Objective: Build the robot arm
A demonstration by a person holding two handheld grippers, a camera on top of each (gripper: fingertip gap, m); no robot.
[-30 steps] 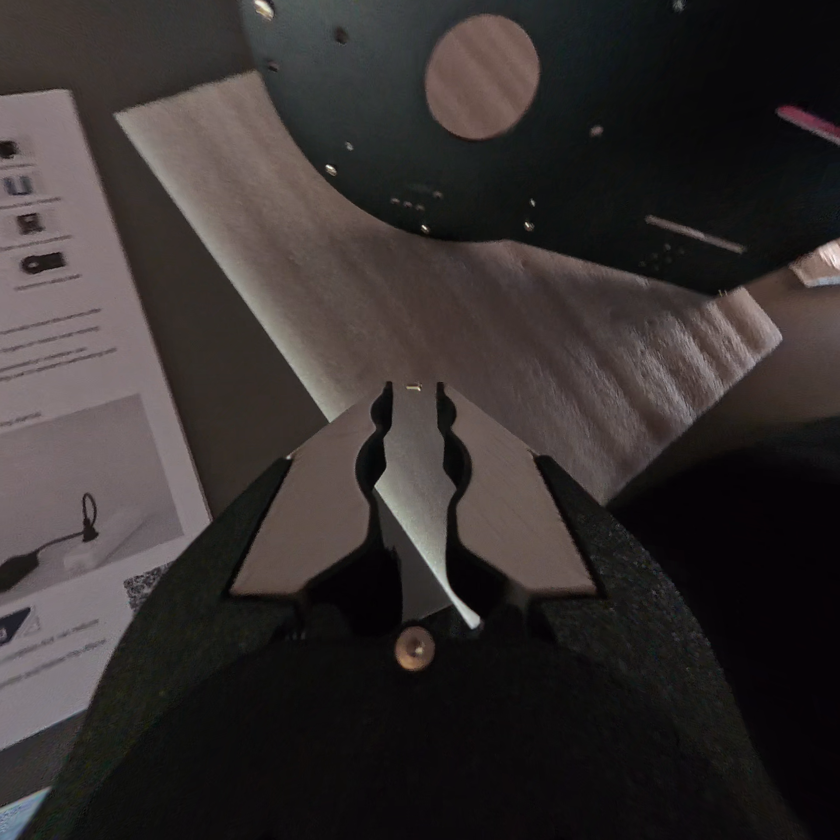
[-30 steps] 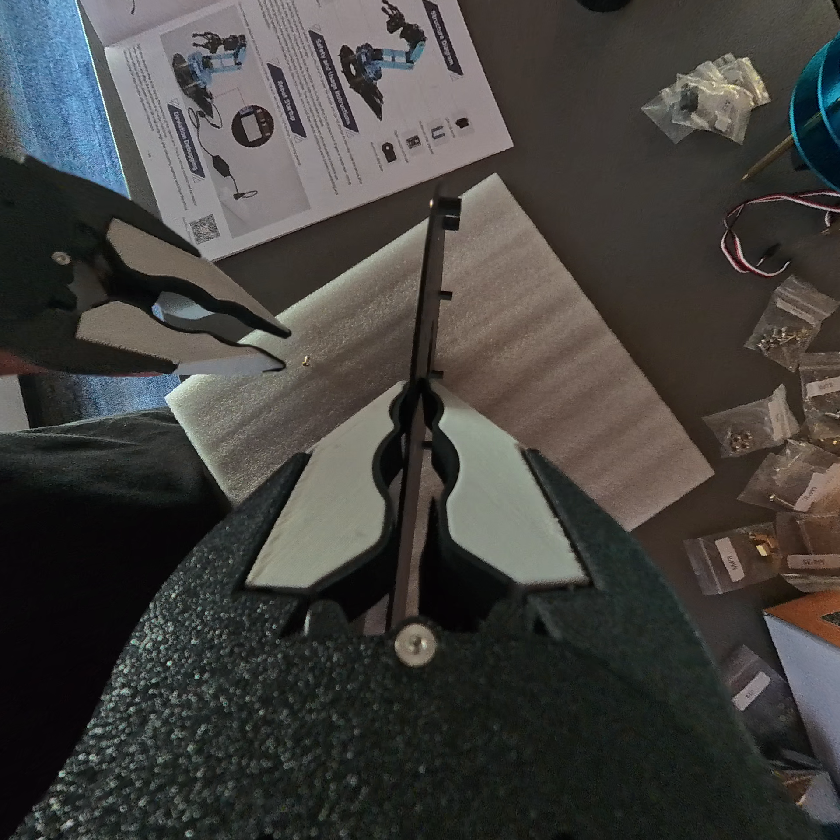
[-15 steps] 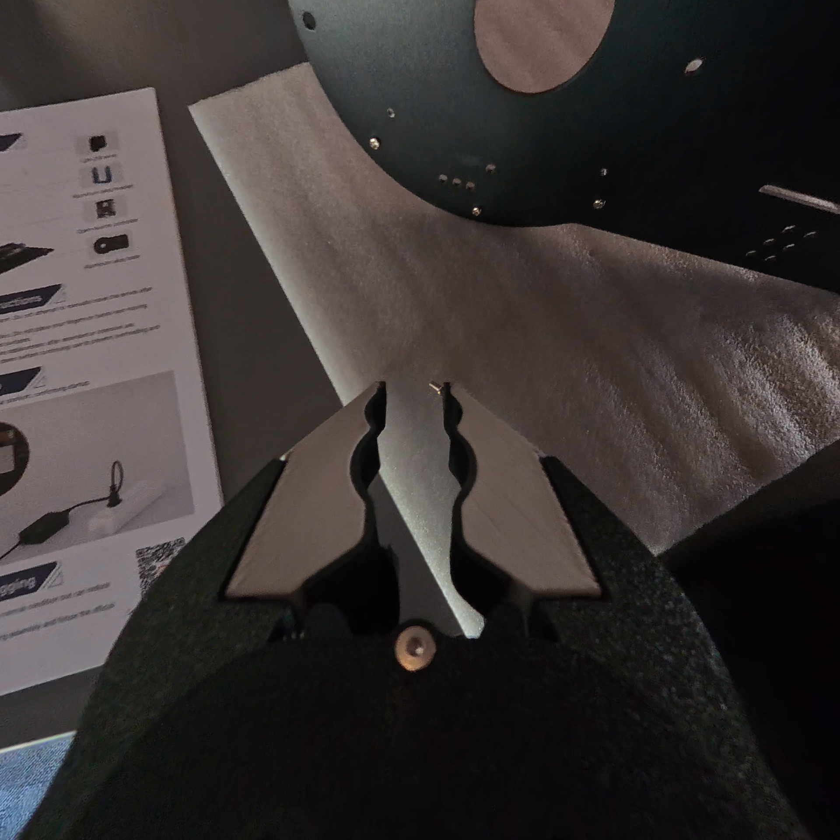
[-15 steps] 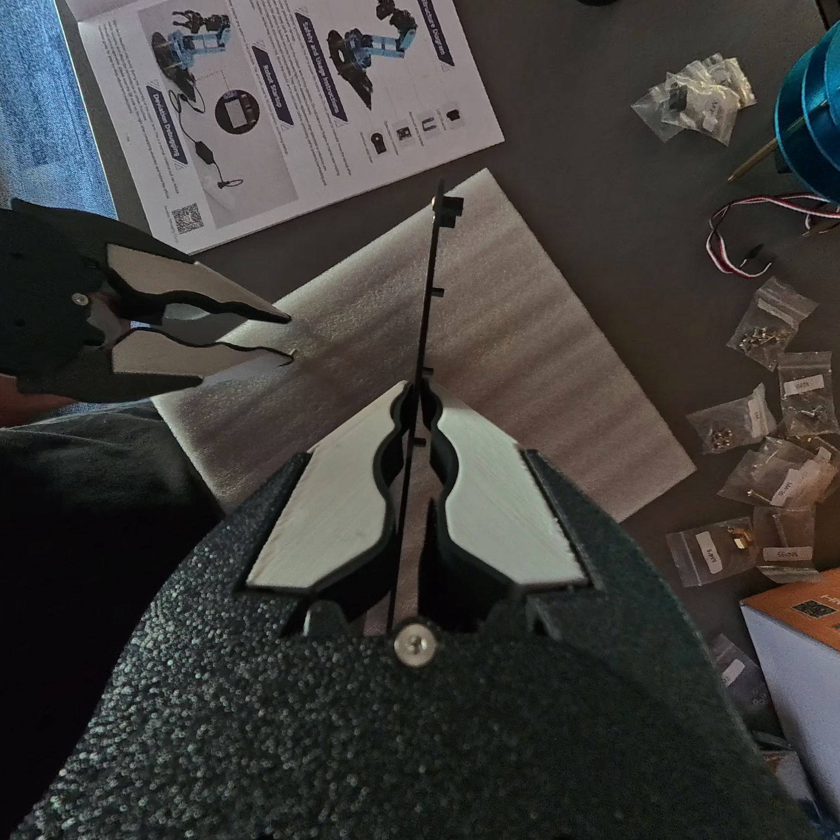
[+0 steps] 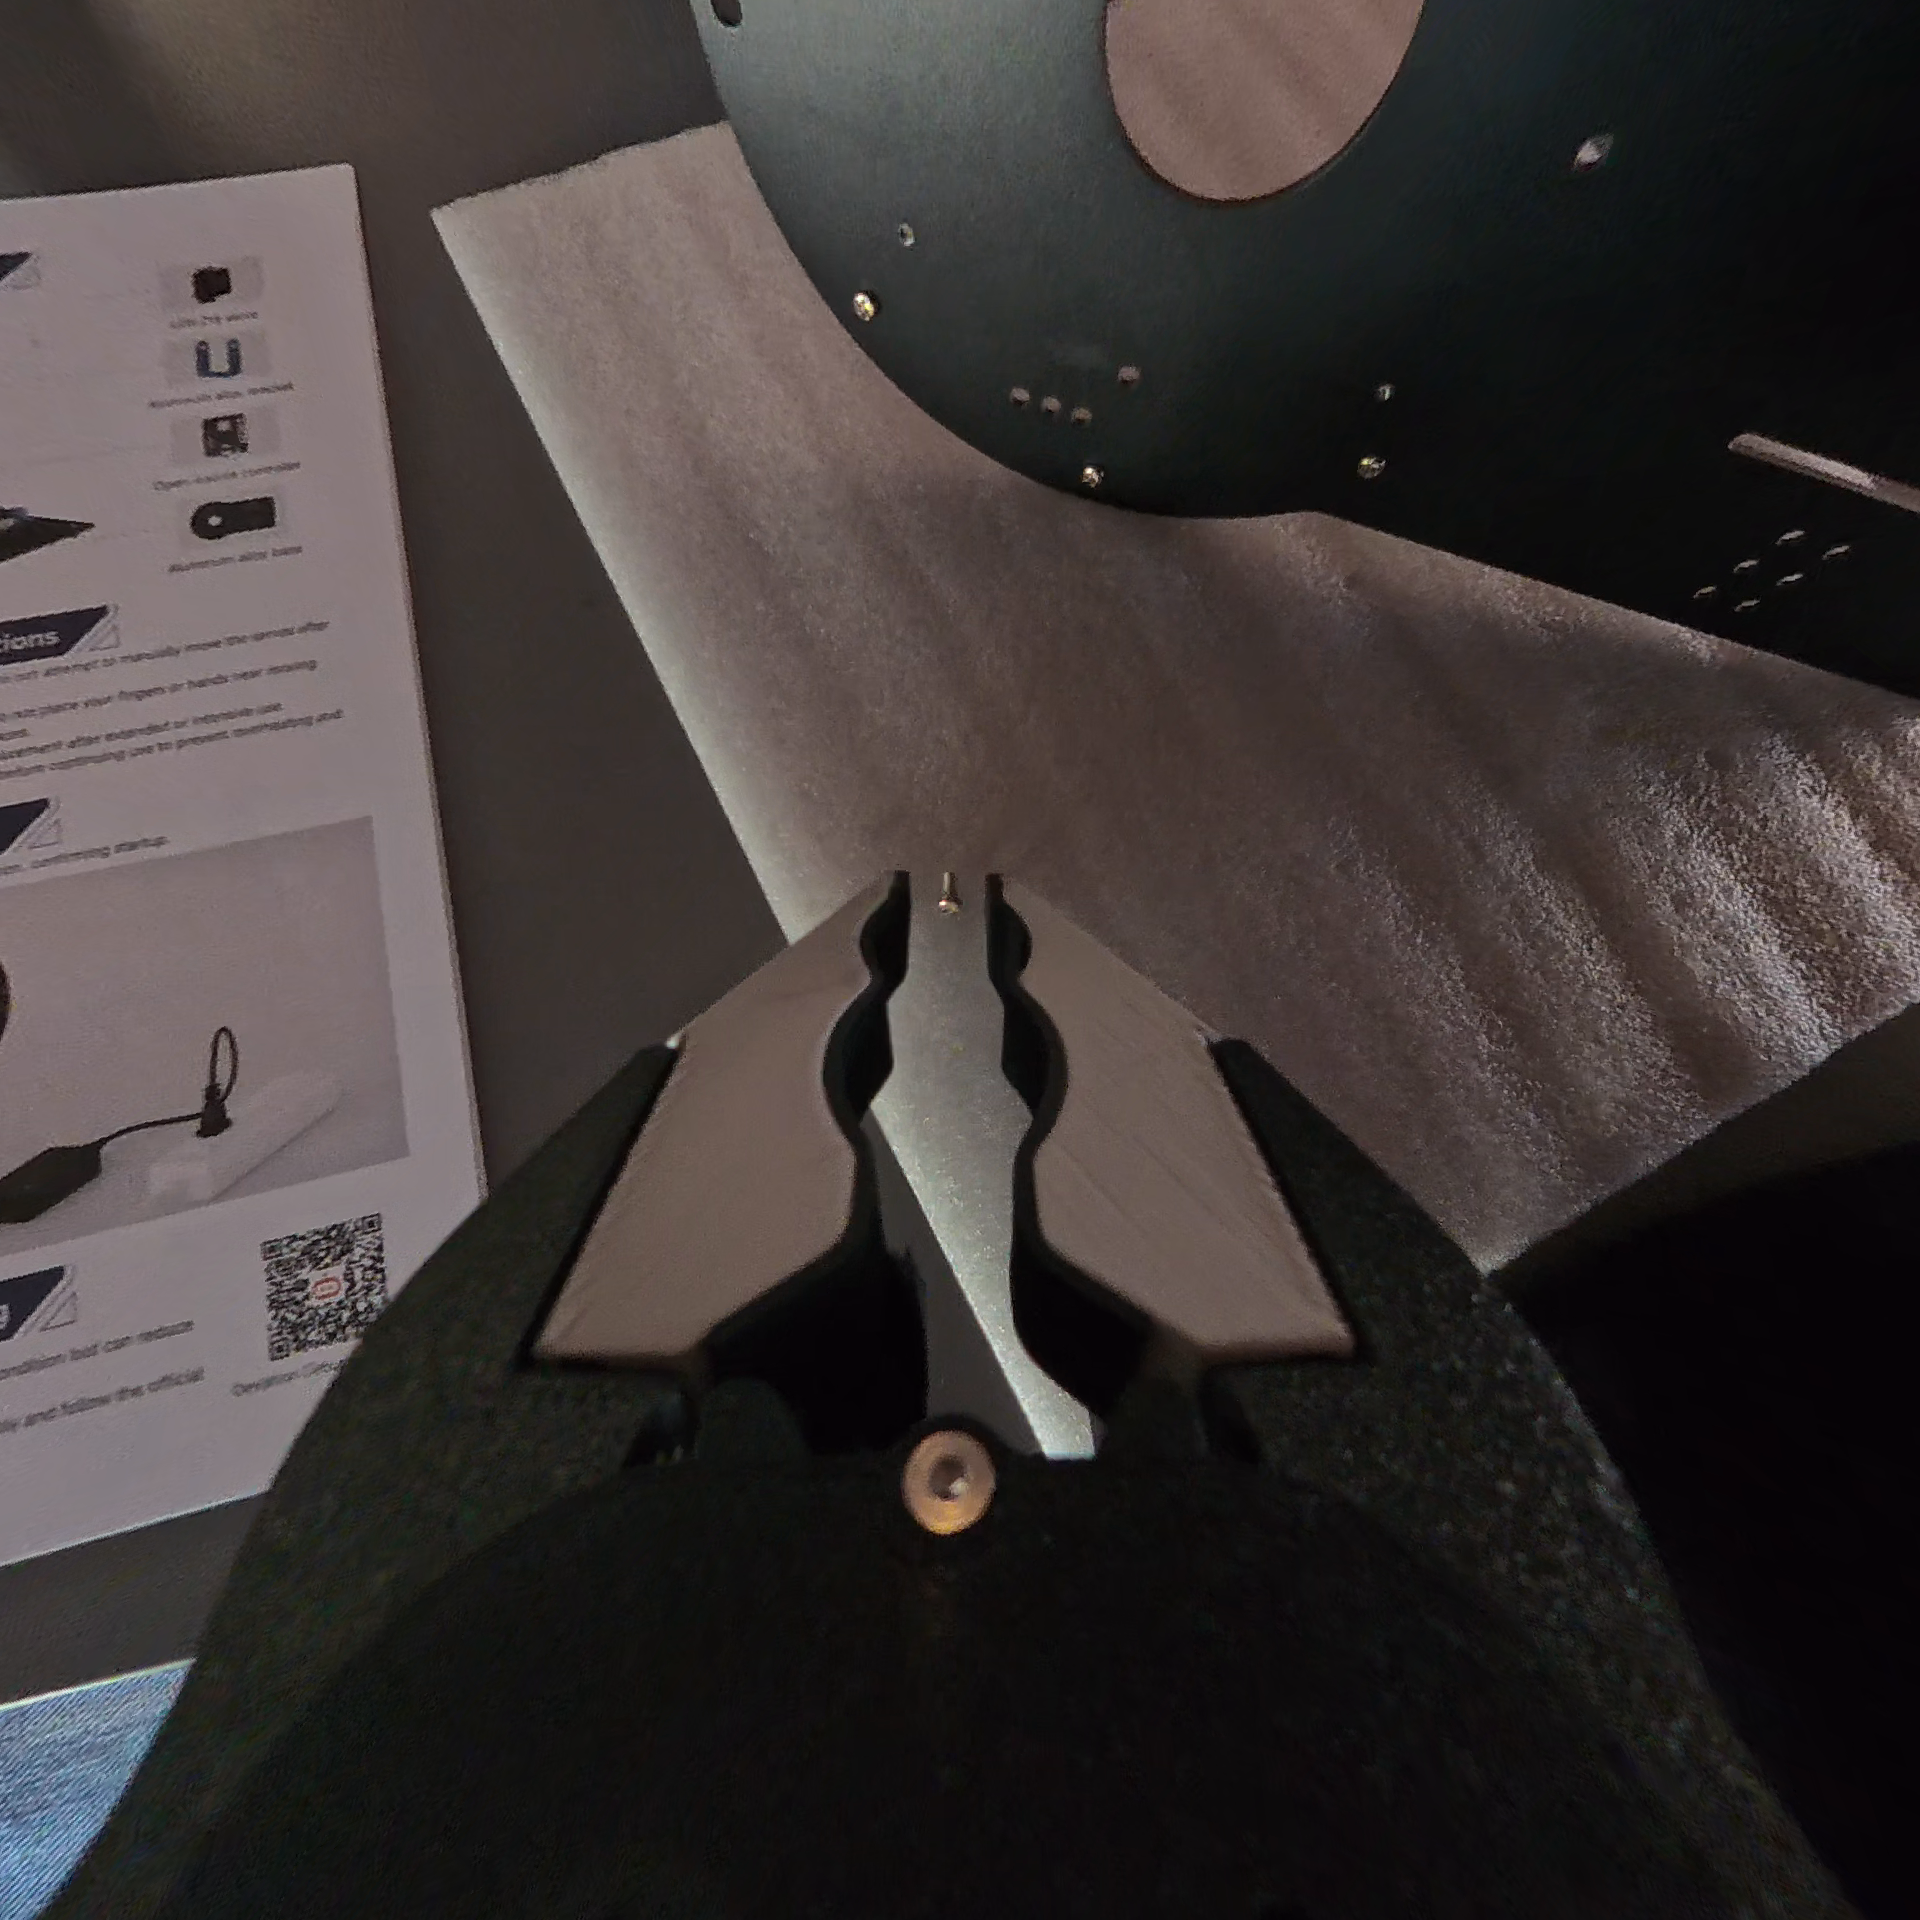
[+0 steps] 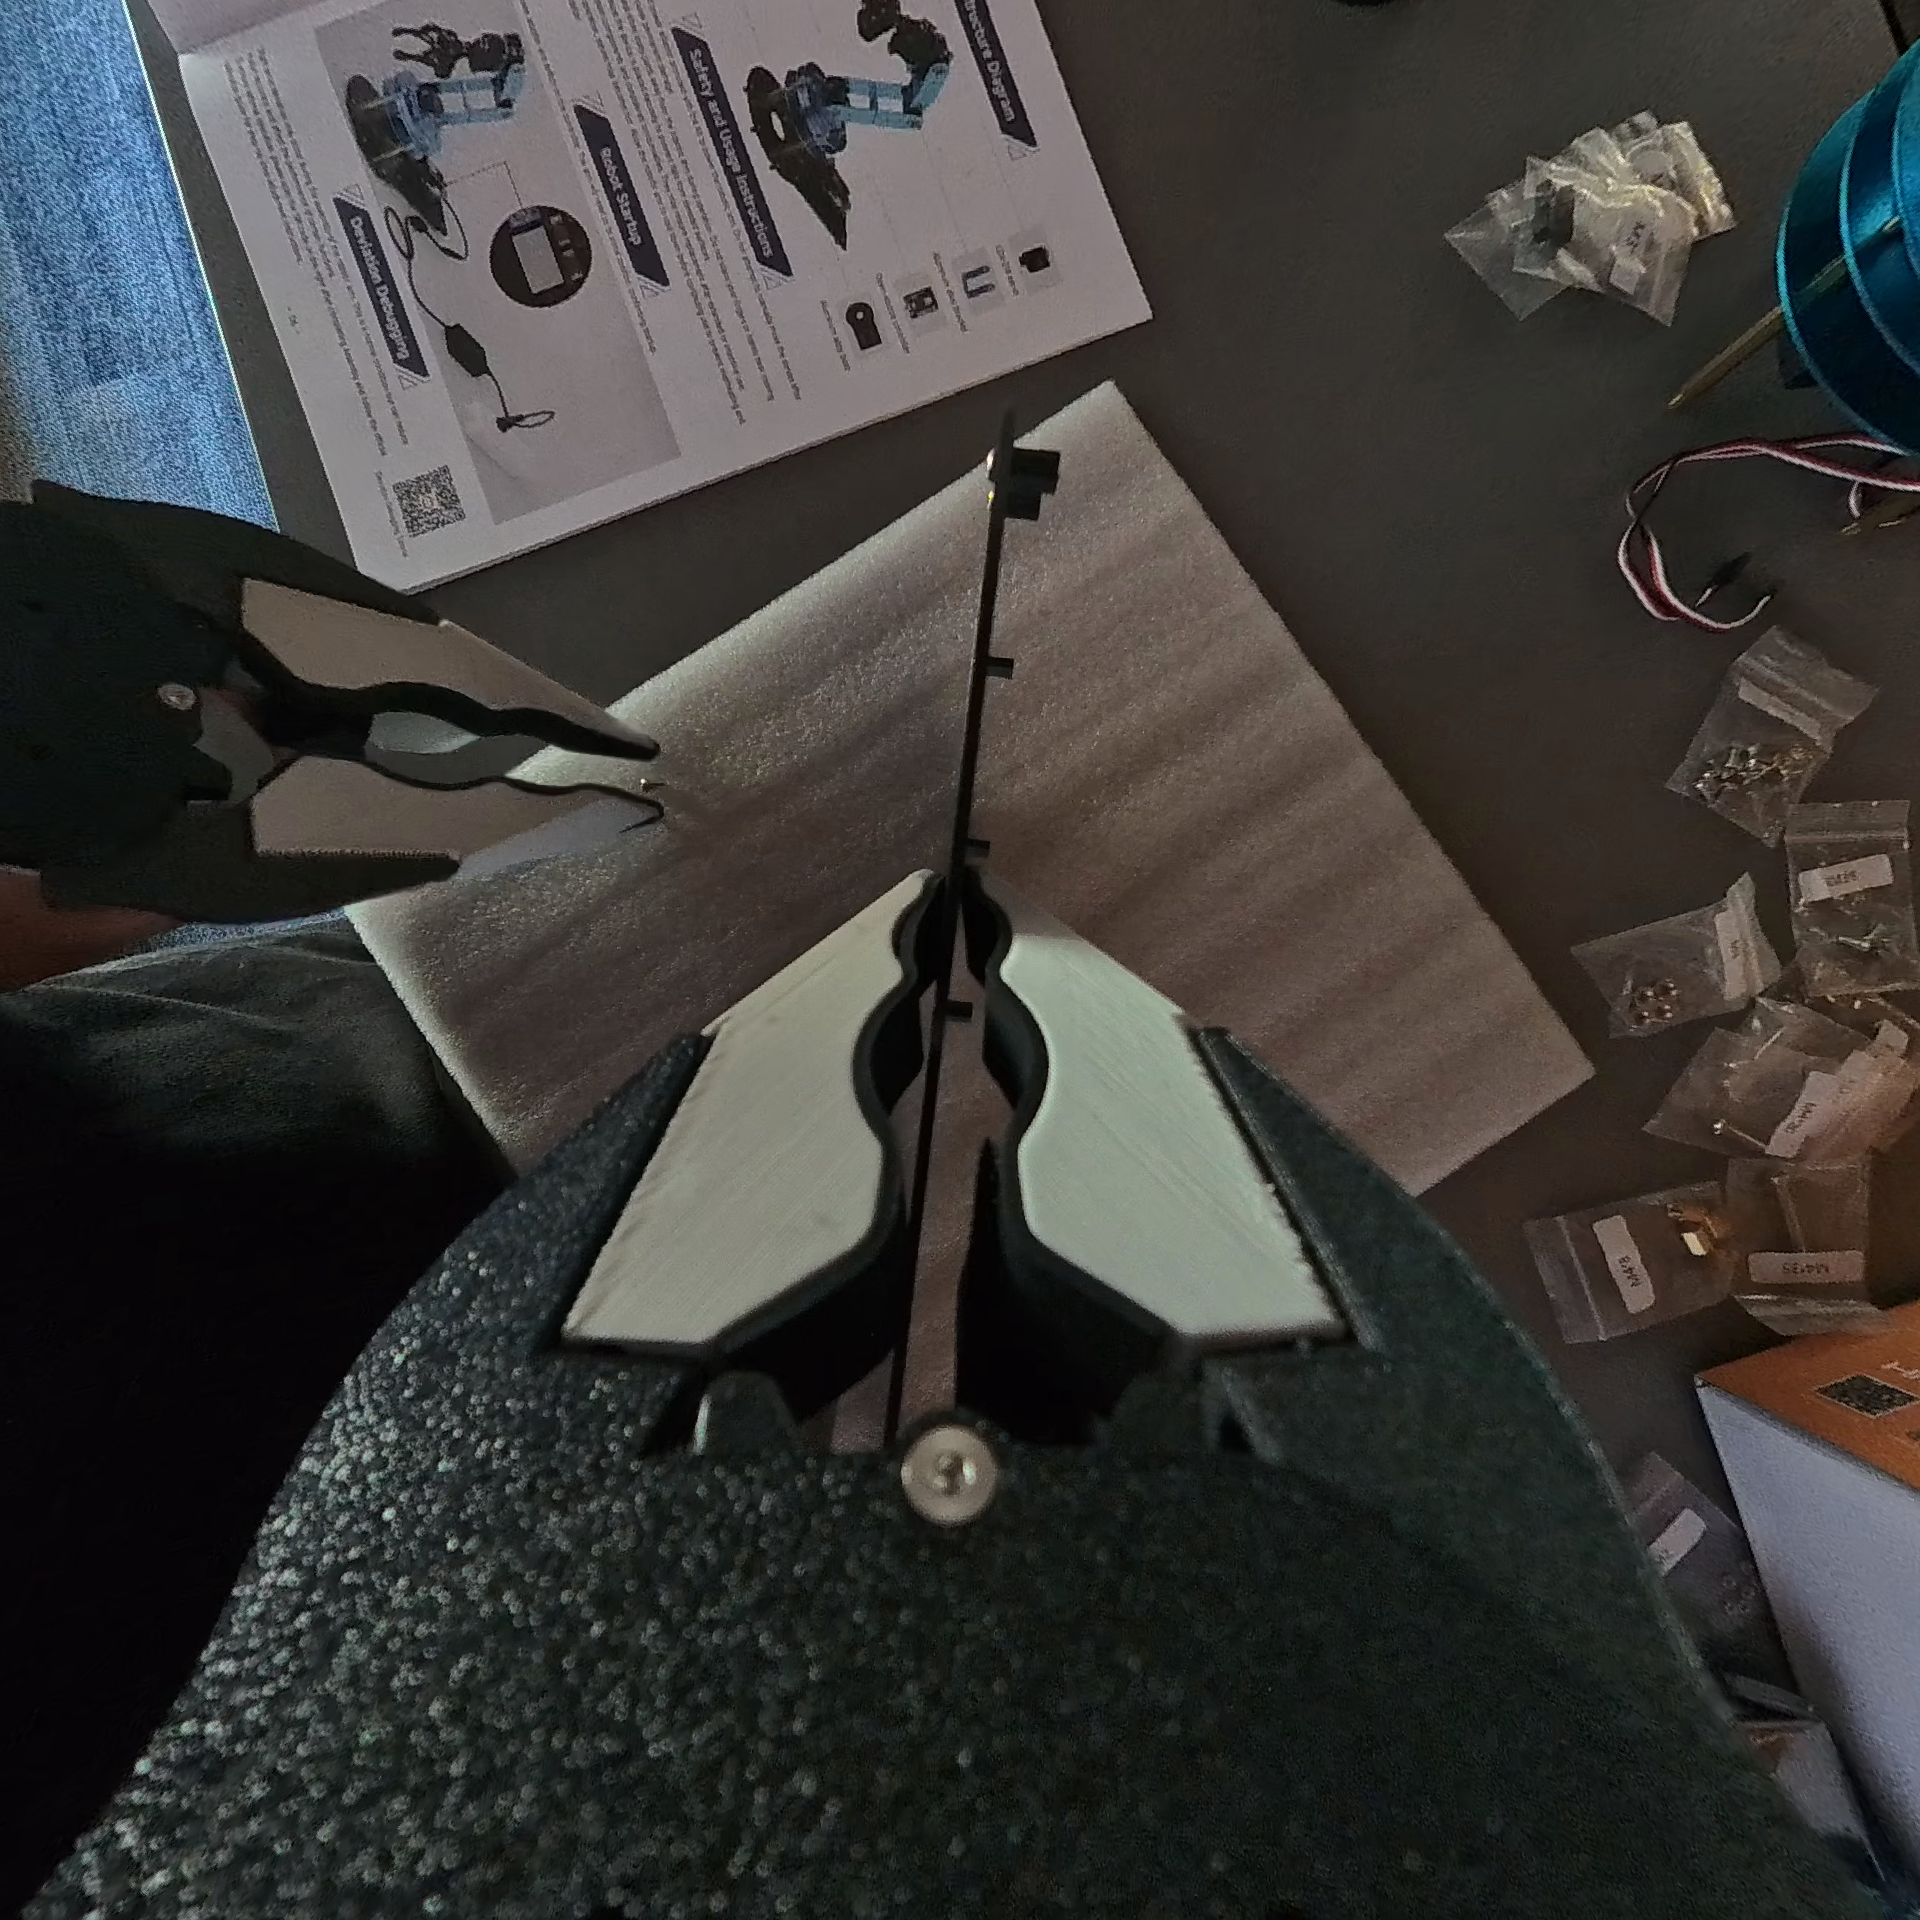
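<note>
Brass screw (image 5: 947, 891) now between left tongs (image 5: 948, 883) (previously offset).

Black plate (image 5: 1299, 312), white foam sheet (image 5: 1039, 675) (faintly ribbed), teal spool (image 6: 1860, 208)

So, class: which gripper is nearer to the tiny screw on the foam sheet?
Left. The left gripper has the tiny screw between its open fingertips; the right gripper sits apart, clamping the black plate.

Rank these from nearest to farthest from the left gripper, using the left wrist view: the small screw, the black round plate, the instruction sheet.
1. small screw, right between the left gripper's tips, over the foam.
2. instruction sheet, flat to the left.
3. black round plate, ahead, upper right.
</note>
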